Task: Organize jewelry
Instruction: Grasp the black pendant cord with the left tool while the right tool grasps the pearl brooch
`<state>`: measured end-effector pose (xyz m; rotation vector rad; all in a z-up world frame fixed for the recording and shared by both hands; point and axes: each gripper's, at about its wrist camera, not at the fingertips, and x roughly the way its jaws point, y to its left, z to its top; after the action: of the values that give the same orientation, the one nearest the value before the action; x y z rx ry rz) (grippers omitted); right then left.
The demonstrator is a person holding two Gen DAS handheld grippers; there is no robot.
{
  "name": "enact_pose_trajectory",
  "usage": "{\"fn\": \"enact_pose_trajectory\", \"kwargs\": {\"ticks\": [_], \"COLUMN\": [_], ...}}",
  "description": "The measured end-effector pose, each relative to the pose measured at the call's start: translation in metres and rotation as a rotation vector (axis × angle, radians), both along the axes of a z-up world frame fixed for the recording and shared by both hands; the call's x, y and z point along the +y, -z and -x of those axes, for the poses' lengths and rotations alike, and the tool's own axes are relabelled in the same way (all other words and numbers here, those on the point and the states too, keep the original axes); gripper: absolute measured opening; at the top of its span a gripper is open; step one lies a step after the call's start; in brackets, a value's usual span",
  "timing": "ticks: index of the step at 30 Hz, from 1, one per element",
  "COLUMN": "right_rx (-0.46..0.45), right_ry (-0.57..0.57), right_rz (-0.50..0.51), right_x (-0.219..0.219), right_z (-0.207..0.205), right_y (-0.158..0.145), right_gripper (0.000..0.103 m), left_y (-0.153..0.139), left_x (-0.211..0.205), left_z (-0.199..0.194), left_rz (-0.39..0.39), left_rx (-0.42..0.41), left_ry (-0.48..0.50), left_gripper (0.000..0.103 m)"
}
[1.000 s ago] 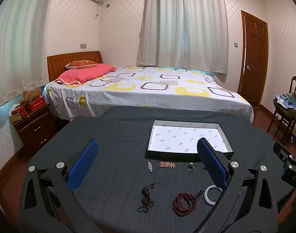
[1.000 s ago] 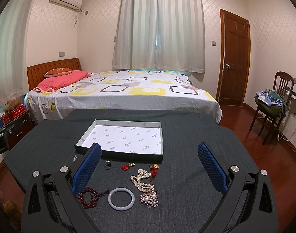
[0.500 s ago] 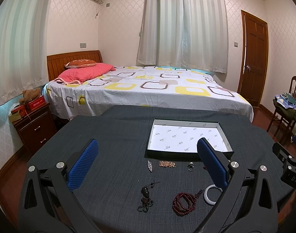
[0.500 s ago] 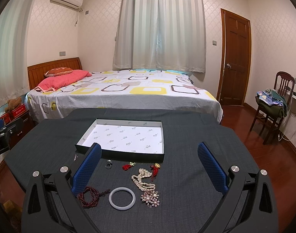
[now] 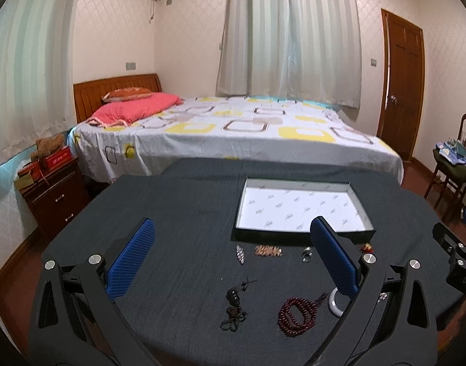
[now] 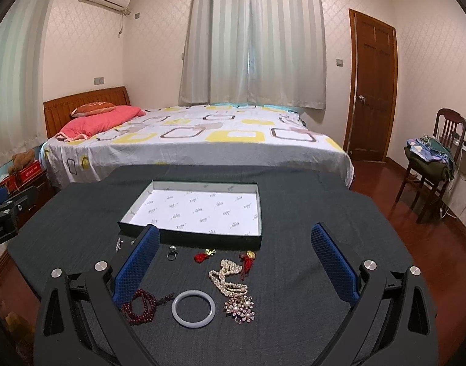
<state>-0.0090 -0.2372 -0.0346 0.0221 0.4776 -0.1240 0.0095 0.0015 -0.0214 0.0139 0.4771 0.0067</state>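
Observation:
A shallow black box with a white lining (image 5: 300, 231) (image 6: 190, 238) sits on the dark cloth table. In front of it lie loose jewelry pieces: a dark red bead bracelet (image 5: 297, 312) (image 6: 141, 305), a white bangle (image 6: 193, 307) (image 5: 333, 302), a pearl necklace (image 6: 226, 277), a flower brooch (image 6: 240, 308), a ring (image 6: 171, 254) (image 5: 306, 254), red tassel earrings (image 6: 202, 256), a black cord pendant (image 5: 234, 305), a small silver clip (image 5: 239, 254) and a copper bracelet (image 5: 268, 250). My left gripper (image 5: 233, 262) and right gripper (image 6: 234, 262) are both open and empty, above the jewelry.
A bed (image 6: 196, 140) stands behind the table. A wooden nightstand (image 5: 55, 195) is at the left, a chair with clothes (image 6: 431, 161) at the right, a wooden door (image 6: 371, 91) behind it. The table (image 6: 309, 207) edge curves around the near sides.
Both views have shifted very slightly; the right gripper has drifted a little forward. Nothing on the table has moved and both grippers stay open.

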Motion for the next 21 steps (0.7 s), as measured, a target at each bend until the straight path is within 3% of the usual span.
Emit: {"fn": "enact_pose_trajectory", "kwargs": {"ticks": [8, 17, 21], "right_rx": [0.113, 0.283, 0.322], "right_ry": [0.003, -0.006, -0.008], "right_rz": [-0.028, -0.072, -0.087], "right_x": [-0.012, -0.022, -0.024], "right_z": [-0.025, -0.05, -0.059], "right_y": [0.052, 0.11, 0.123], "right_gripper": [0.097, 0.097, 0.097], "left_y": [0.051, 0.133, 0.142], "left_x": [0.017, 0.023, 0.021], "left_z": [-0.033, -0.07, -0.079], "left_rz": [-0.016, -0.008, -0.024], "left_rx": [0.144, 0.402, 0.43], "left_ry": [-0.01, 0.021, 0.032], "left_gripper": [0.099, 0.099, 0.091]}}
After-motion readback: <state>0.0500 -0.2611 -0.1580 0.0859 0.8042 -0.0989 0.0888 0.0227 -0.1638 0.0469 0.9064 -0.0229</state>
